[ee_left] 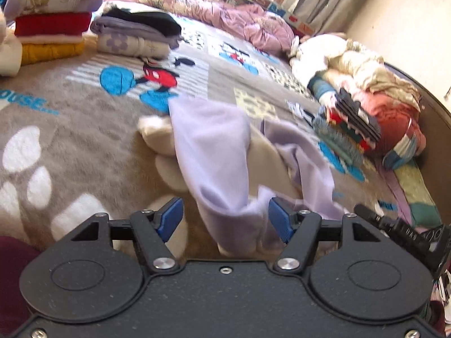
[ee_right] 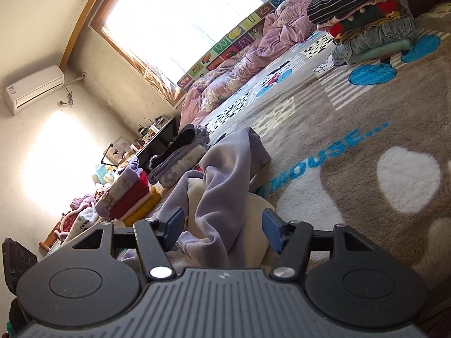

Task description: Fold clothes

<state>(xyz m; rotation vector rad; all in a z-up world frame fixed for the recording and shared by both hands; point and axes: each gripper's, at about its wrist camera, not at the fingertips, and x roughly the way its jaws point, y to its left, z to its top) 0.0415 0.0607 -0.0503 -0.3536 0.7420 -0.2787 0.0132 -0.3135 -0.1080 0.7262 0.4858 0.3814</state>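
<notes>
A pale lilac garment with a cream fleecy lining (ee_left: 214,152) lies rumpled on the grey Mickey Mouse blanket (ee_left: 70,112). My left gripper (ee_left: 225,219) is open, its blue pads on either side of the garment's near end, apart from the cloth. In the right wrist view the same lilac garment (ee_right: 225,180) lies bunched in front of my right gripper (ee_right: 222,231), which is open with the cloth between its blue pads, not clamped. The other gripper's black body (ee_left: 406,231) shows at the right of the left wrist view.
Folded stacks sit on the blanket: red and yellow pile (ee_left: 50,28), grey and black pile (ee_left: 135,33), striped and denim pile (ee_right: 366,19). An unfolded heap (ee_left: 366,90) lies at the right bed edge. A pink quilt (ee_left: 225,14) lies along the window side.
</notes>
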